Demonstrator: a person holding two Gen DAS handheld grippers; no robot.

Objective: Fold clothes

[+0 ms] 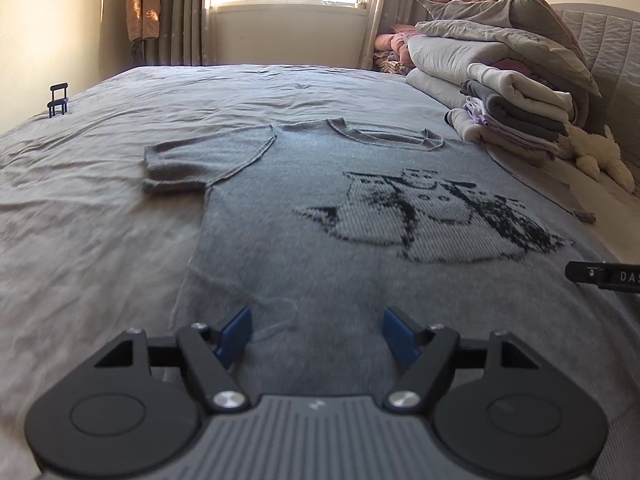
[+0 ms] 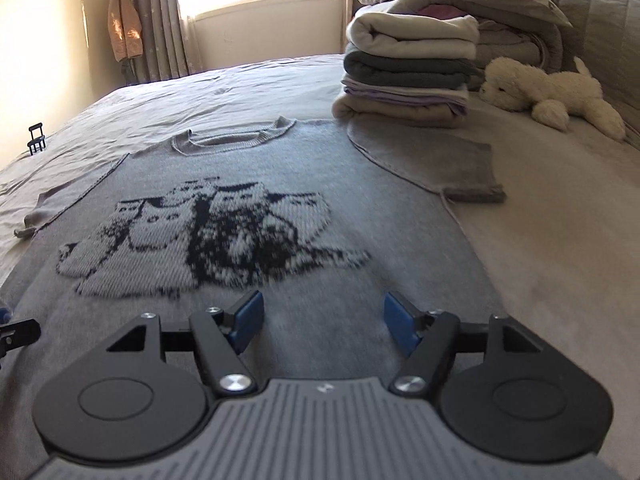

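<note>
A grey knitted short-sleeved sweater [image 1: 304, 208] with a black-and-white cat picture lies flat, face up, on the bed, collar away from me; it also shows in the right wrist view [image 2: 360, 208]. My left gripper [image 1: 316, 334] is open and empty, low over the sweater's lower left part near the hem. My right gripper [image 2: 324, 322] is open and empty, low over the lower right part, just below the picture. The right gripper's edge shows at the right of the left wrist view [image 1: 604, 274].
A stack of folded clothes [image 2: 408, 76] sits past the right sleeve, with piled bedding [image 1: 500, 40] behind it and a white plush toy [image 2: 552, 92] beside it. The grey bedsheet [image 1: 80, 200] spreads left. A small black stand [image 1: 58, 100] sits at the far left edge.
</note>
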